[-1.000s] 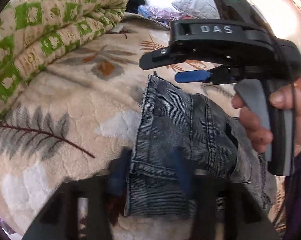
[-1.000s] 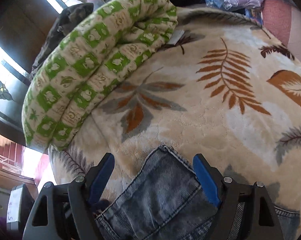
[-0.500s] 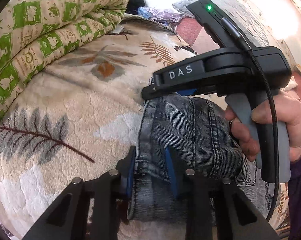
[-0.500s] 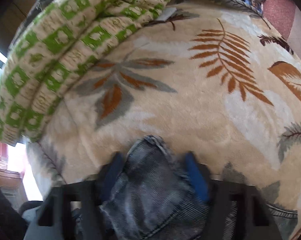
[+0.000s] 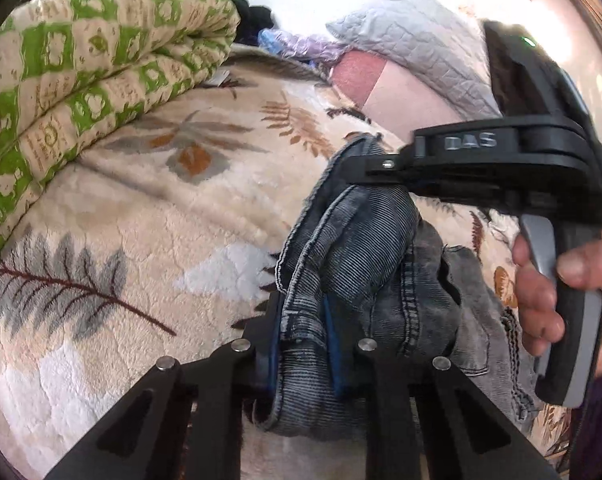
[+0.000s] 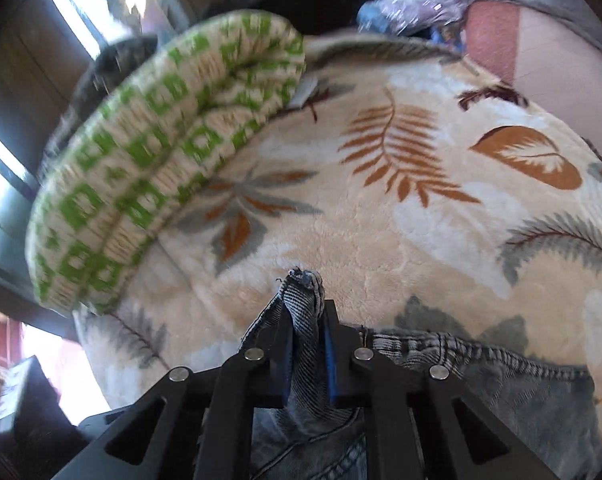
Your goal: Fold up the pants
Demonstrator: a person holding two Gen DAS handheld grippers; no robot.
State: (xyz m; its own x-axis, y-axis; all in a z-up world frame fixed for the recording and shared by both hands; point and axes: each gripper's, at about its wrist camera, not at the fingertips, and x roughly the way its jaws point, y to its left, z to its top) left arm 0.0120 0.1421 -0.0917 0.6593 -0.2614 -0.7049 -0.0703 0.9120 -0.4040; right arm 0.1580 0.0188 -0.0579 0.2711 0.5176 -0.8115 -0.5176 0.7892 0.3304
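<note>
Grey-blue denim pants (image 5: 365, 264) lie on a cream leaf-print blanket (image 5: 149, 216). My left gripper (image 5: 303, 320) is shut on the near edge of the pants end, and the cloth bunches between its blue pads. My right gripper (image 6: 305, 340) is shut on the far corner of the same end (image 6: 301, 304); in the left wrist view it (image 5: 365, 168) reaches in from the right, held by a hand (image 5: 541, 300). The pants end is lifted off the blanket between both grippers. The rest of the pants (image 6: 501, 392) trails to the right.
A rolled green-and-cream quilt (image 5: 81, 92) lies along the left side of the bed and also shows in the right wrist view (image 6: 161, 160). A grey quilted pillow (image 5: 413, 56) and a pink one (image 5: 381, 88) sit at the far end. Dark clothes (image 6: 321, 0) pile behind.
Both grippers closed from open onto the pants end. The end, flat on the blanket a second ago, is now bunched and lifted.
</note>
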